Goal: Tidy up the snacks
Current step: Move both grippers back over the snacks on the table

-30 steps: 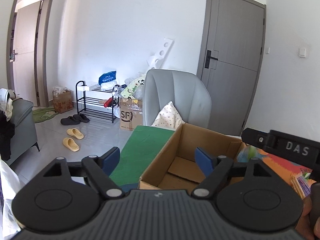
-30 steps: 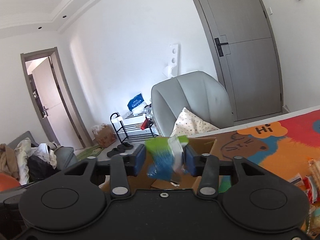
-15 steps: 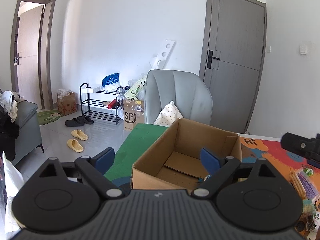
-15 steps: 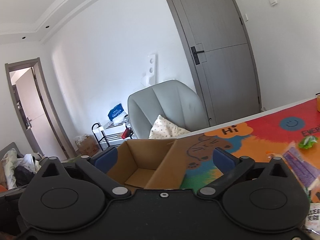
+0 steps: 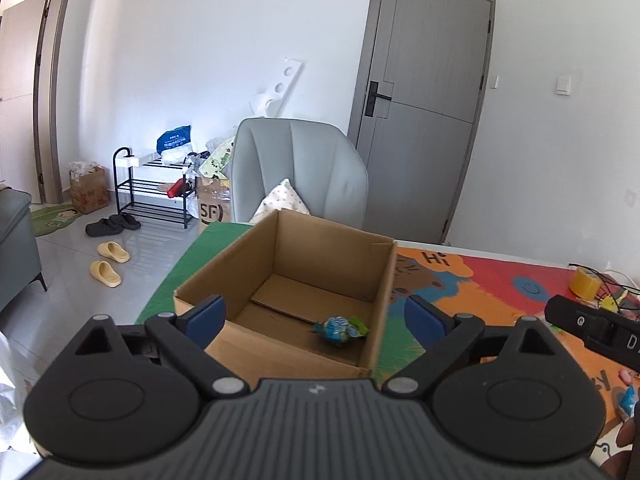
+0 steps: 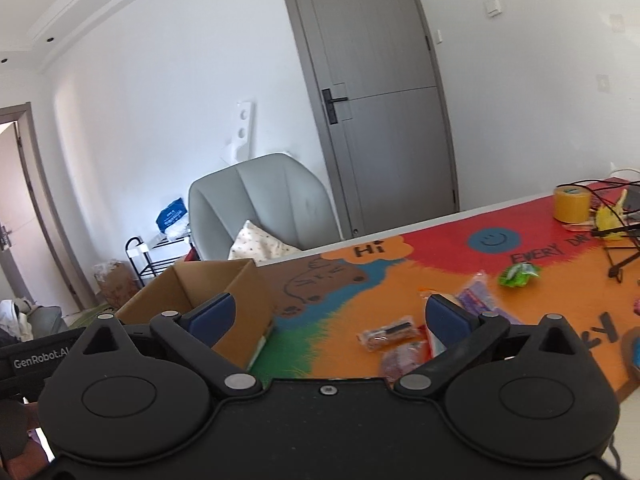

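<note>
Since a second ago the right tool (image 6: pixel 328 314) has let go of its blue-and-green snack packet (image 5: pixel 340 328), which now lies on the floor of the open cardboard box (image 5: pixel 224 276), near its right wall; both views have swung to the right. That tool's jaws have just been opening and stand wide apart with nothing between them, over the bright mat (image 6: pixel 440 276) on the surface. The left tool (image 5: pixel 316 314) has also just been opening; its jaws are apart, and the box's near wall shows between them, untouched.

Writing on the mat reads "Hi" in an orange cloud and "EVERY D…" on the red part, beside a blue smiley. A brown box on the floor by the grey chair (image 5: pixel 304 172) is printed "SF". The left tool's body reads "GenRobot.AI" in the right view.

More snacks lie loose on the mat: a green crinkled packet (image 6: pixel 518 274), a purple one (image 6: pixel 478 296), and a clear-wrapped dark bar (image 6: pixel 388 334). A yellow tape roll (image 6: pixel 572 204) stands at the far edge.
</note>
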